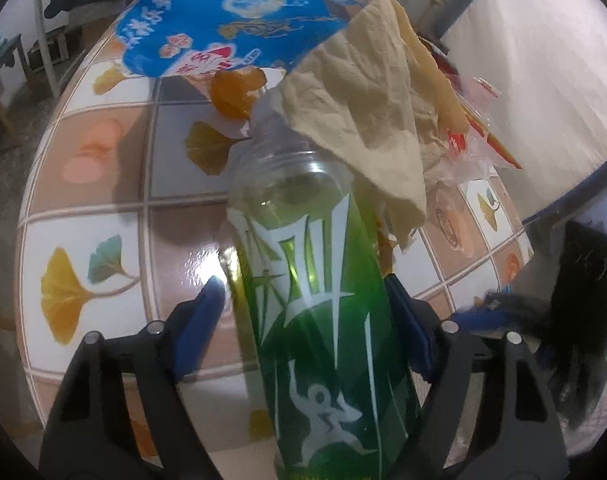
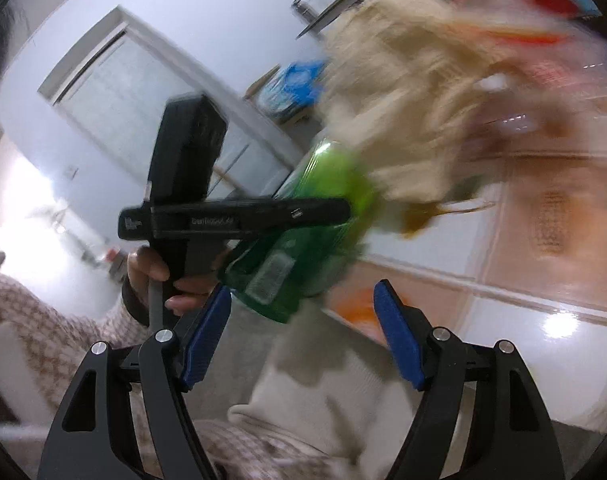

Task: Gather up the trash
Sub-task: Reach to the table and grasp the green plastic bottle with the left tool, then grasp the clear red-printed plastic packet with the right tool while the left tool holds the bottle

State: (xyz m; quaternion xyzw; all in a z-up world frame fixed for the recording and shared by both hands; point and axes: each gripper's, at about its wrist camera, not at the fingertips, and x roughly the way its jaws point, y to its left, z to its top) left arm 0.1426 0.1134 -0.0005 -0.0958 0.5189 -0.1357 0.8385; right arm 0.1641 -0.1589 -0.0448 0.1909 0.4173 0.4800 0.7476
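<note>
Green transparent plastic bottle w/ white lettering (image 1: 323, 320) is the landmark: it sits between the jaws of the left gripper (image 1: 303, 312), capless mouth pointing away from the cam. Right blue pad touches the bottle side; left pad (image 1: 207, 300) sits just beside it w/ a thin gap, so not a full clamp yet. In the right wrist view the person's hand (image 2: 155, 276) holds the left gripper's black handle, bottle (image 2: 303, 240) sticking out past it, tilted, its base end toward the cam. Beige crumpled paper napkin (image 1: 367, 100) lies over the bottle mouth, touching it. Blue printed plastic snack wrapper (image 1: 223, 28) is beyond the mouth, farther back on the tiled table w/ ginkgo-leaf print (image 1: 103, 220). Orange peel piece (image 1: 235, 92) is between wrapper and bottle mouth. Clear crinkly plastic wrapper w/ red print (image 1: 471, 140) is right of the napkin, partly under it. Right gripper (image 2: 303, 320): jaws wide, nothing between them, blue pads apart, hovering near the bottle's base end. That view is motion-blurred, so pile details can't be told.
</note>
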